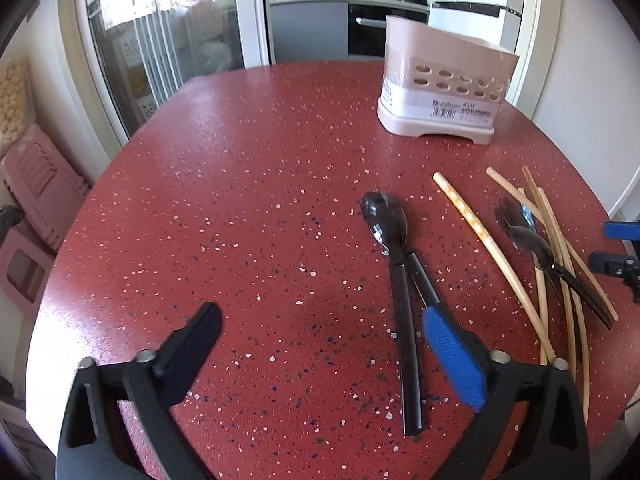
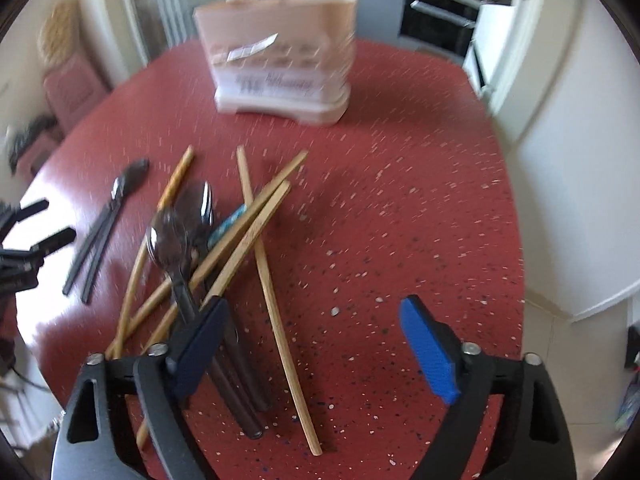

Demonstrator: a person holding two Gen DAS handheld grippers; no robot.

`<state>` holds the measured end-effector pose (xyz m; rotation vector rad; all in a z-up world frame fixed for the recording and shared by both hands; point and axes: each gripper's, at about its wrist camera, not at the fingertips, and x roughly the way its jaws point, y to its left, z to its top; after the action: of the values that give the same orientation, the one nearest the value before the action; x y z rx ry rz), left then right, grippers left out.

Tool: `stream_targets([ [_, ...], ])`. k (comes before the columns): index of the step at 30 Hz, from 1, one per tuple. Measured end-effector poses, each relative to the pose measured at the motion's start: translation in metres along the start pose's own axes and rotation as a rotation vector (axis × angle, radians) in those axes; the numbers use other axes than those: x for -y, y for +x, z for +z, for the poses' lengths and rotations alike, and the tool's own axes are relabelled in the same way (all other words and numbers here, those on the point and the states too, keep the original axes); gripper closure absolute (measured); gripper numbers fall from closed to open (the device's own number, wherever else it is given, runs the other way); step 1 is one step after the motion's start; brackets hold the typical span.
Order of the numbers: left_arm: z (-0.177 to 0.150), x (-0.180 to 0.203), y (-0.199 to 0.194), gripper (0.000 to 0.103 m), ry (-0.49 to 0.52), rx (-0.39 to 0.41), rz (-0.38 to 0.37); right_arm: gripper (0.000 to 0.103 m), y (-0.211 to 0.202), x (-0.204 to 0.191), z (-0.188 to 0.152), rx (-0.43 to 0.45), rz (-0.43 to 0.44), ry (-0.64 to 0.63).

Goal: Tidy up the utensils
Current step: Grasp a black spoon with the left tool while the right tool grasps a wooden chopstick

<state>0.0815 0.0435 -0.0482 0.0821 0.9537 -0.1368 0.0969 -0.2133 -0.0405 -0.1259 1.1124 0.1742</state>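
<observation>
- My left hand-held gripper point(image 1: 320, 356) hung with jaws apart over bare tabletop point(image 1: 240, 200); the black spoons point(image 1: 394, 248) lay just right of centre, one handle between the pads.
- My right hand-held gripper point(image 2: 316, 350), also spread and empty, showed the chopsticks point(image 2: 256, 220) piled beside its left finger.
- Farthest stood the pink utensil holder point(image 1: 444, 96).

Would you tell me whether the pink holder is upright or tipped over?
Upright: the holder stands on its base on the table, open top upward.

Utensil holder point(image 1: 444, 88) at table point(image 1: 240, 200) rear; spoons point(image 1: 386, 224), chopsticks point(image 2: 272, 264) in front
</observation>
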Motion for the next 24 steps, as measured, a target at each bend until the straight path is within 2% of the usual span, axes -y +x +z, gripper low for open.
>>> stream_targets([
  [5, 0.008, 0.003, 0.012, 0.0, 0.027, -0.047, -0.015, 0.036, 0.024, -0.007, 0.01, -0.113, 0.026, -0.04],
  [11, 0.024, 0.016, 0.028, 0.0, 0.085, -0.08, -0.022, 0.045, 0.041, -0.014, 0.033, -0.172, 0.034, -0.077],
  [17, 0.037, 0.026, 0.037, 0.0, 0.129, -0.106, -0.044, 0.062, 0.05, -0.013, 0.056, -0.224, 0.053, -0.076],
  [19, 0.041, 0.027, 0.039, 0.003, 0.128, -0.122, -0.068, 0.069, 0.052, -0.013, 0.065, -0.238, 0.05, -0.075],
  [21, 0.041, 0.024, 0.039, 0.014, 0.116, -0.142, -0.111, 0.083, 0.052, -0.012, 0.069, -0.246, 0.056, -0.077],
  [23, 0.043, 0.024, 0.039, 0.019, 0.115, -0.153, -0.128, 0.093, 0.052, -0.012, 0.072, -0.253, 0.065, -0.085],
  [24, 0.044, 0.026, 0.038, 0.028, 0.121, -0.155, -0.14, 0.096, 0.05, -0.013, 0.073, -0.254, 0.068, -0.084],
])
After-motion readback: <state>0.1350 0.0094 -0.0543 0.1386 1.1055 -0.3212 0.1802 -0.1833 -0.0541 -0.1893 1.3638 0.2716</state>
